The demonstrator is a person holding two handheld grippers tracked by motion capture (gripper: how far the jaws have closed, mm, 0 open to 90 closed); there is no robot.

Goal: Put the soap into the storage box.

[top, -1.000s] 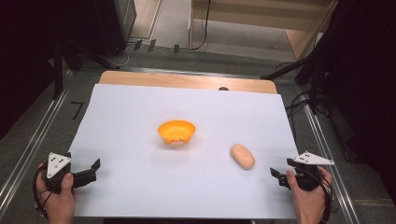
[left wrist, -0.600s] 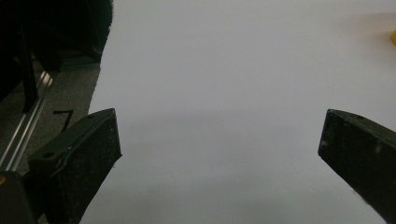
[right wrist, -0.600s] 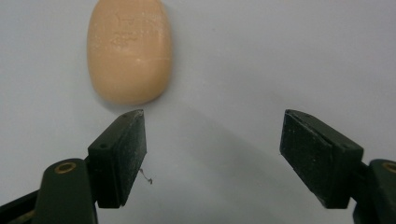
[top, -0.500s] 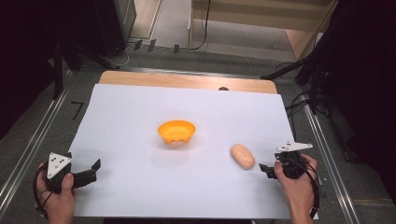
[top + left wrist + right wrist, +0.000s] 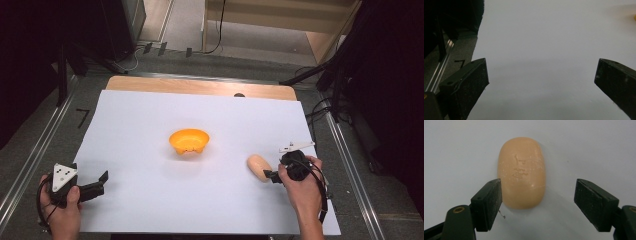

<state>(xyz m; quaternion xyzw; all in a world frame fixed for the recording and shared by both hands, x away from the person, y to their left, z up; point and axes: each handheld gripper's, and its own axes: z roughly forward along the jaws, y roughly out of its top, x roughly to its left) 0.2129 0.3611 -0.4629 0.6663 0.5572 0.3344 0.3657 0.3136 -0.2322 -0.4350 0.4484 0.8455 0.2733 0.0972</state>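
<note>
The right gripper (image 5: 537, 200) had just been narrowing its jaws, which stood released astride the near end of the pale orange oval bar of soap (image 5: 522, 171), lying on the white sheet (image 5: 150, 130) right of the orange plastic bowl (image 5: 188, 141). The left pad looked nearly touching, the right apart; centring before clenching appeared advisable. In the right gripper view the bar's long axis pointed straight away from the jaws. The left gripper (image 5: 541, 82) stood released, holding nothing.

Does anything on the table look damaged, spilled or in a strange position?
Nothing stands out. The orange bowl sits upright on the white sheet, and the peach soap bar lies flat and whole, only speckled on top. The right claw is around its near end, one pad close, the other apart.
</note>
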